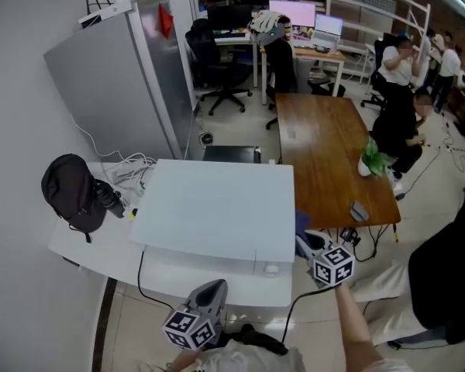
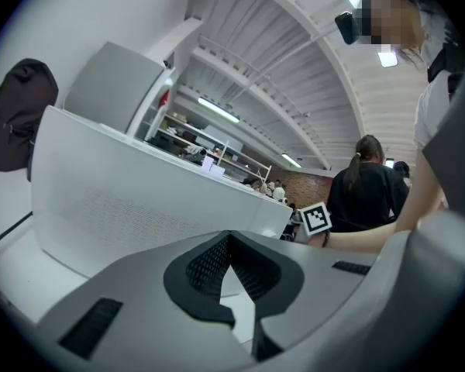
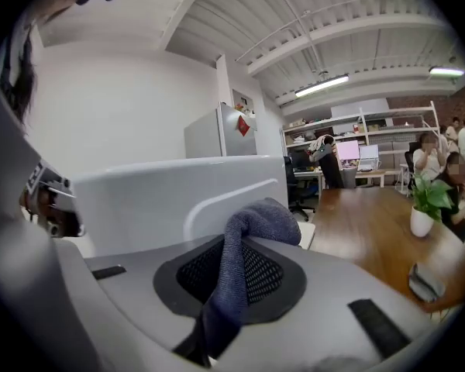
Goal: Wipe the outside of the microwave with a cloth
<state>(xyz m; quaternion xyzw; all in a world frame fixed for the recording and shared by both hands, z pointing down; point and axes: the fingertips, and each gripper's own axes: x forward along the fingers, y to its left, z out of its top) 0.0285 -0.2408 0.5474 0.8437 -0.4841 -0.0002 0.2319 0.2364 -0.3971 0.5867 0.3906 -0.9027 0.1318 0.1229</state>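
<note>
Left hand-held gripper (image 2: 231, 240) jaws together, empty — white microwave (image 2: 139, 200) side just ahead, black bag (image 2: 15, 115) far left

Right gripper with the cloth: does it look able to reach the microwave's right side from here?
Probably yes. The right gripper, shut on the cloth, sits beside the microwave at its front right corner, with nothing visible between them.

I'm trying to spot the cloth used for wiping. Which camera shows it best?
The right gripper view: the blue-grey cloth fills its centre, clamped in the right gripper. The head view shows only a blue sliver beside the microwave; the left gripper view shows none of it.
</note>
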